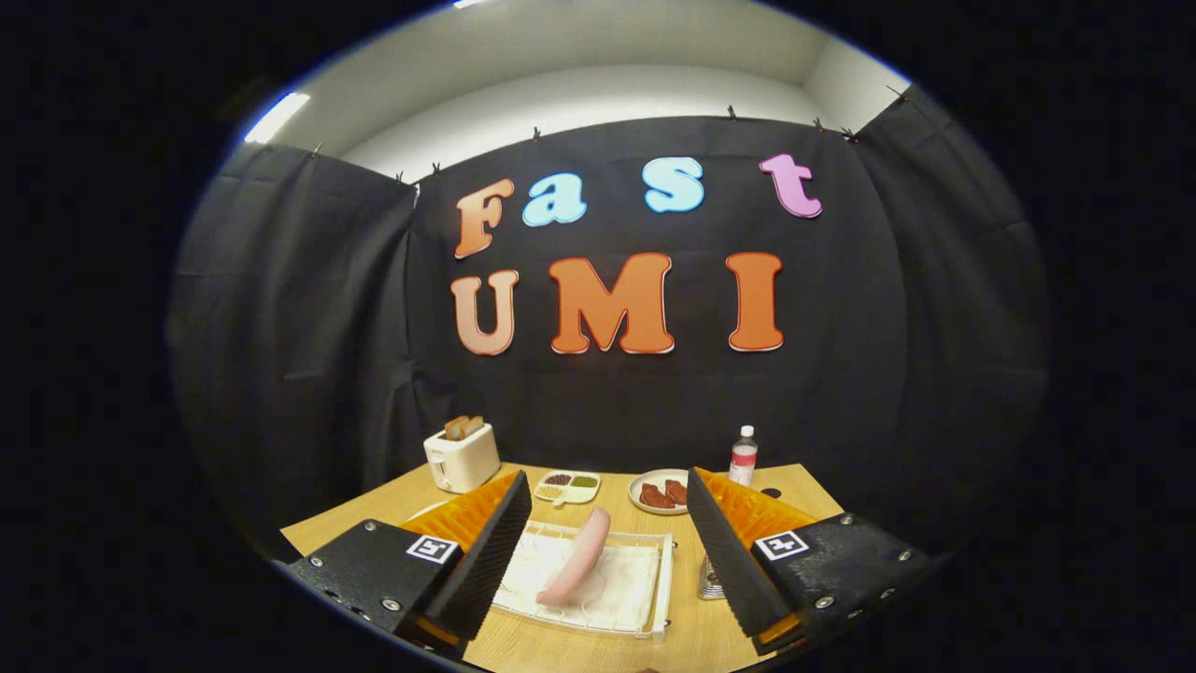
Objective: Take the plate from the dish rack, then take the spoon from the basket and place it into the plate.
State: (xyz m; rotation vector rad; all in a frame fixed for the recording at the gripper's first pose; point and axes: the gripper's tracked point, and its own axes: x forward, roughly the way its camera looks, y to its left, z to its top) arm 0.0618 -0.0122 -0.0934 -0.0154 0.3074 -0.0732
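Note:
A pink plate (pixel 577 556) stands on edge in a white wire dish rack (pixel 654 598) on the wooden table, just ahead of my fingers and between them. My gripper (pixel 607 551) is open, its fingers spread wide to either side of the rack, nothing between them but air. A metal basket (pixel 710 581) peeks out right of the rack, mostly hidden by the right finger; I cannot see a spoon in it.
At the back of the table (pixel 523 645) stand a white toaster (pixel 461 458) with toast, a small divided dish (pixel 566 485), a plate of meat slices (pixel 657 493) and a water bottle (pixel 743 457). The black cloth wall closes the booth behind.

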